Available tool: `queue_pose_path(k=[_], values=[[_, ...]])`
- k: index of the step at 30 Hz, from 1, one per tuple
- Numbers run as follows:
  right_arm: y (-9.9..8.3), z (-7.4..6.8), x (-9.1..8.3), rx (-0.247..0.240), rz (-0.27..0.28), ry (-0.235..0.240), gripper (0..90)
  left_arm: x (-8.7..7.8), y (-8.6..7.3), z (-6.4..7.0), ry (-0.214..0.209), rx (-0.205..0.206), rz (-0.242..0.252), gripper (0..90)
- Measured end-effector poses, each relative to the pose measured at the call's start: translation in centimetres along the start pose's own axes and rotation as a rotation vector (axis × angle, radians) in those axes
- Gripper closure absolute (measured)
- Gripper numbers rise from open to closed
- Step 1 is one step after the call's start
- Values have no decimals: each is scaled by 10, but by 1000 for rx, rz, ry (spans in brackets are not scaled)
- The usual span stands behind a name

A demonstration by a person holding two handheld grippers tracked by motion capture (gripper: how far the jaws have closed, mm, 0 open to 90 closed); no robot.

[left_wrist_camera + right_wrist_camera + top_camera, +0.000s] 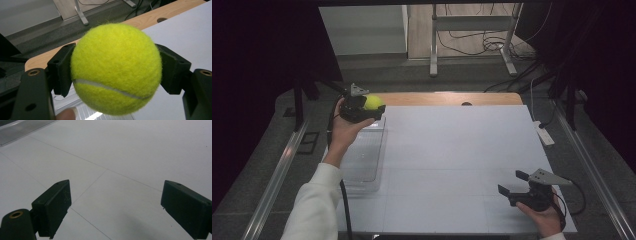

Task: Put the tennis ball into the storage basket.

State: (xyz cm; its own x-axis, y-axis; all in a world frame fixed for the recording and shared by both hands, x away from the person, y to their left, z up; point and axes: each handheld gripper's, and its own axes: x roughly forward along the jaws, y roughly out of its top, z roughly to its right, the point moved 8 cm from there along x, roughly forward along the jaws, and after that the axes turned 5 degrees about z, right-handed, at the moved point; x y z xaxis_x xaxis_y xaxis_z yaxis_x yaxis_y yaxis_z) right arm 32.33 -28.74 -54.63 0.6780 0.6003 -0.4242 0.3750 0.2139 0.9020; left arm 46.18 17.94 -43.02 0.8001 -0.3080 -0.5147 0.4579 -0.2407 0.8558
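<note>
Left gripper (pixel 371 106), at ten o'clock on the white table (pixel 452 160): jaws clamped on a yellow tennis ball (pixel 116 68), held above the far end of a clear plastic tray (pixel 364 160). No legible brand on the ball; a white seam shows. Right gripper (pixel 513 182), at four o'clock: jaws wide apart, empty, above the table.
</note>
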Motion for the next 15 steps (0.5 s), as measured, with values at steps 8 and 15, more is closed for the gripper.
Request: queue_pose_path(k=[8,15], values=[[0,0,0,-2,-1,-1,99,1,-5,-10,18,-9,-14,264],[-1,1,1,0,-3,-1,99,5,-10,-21,46,-27,-27,264]])
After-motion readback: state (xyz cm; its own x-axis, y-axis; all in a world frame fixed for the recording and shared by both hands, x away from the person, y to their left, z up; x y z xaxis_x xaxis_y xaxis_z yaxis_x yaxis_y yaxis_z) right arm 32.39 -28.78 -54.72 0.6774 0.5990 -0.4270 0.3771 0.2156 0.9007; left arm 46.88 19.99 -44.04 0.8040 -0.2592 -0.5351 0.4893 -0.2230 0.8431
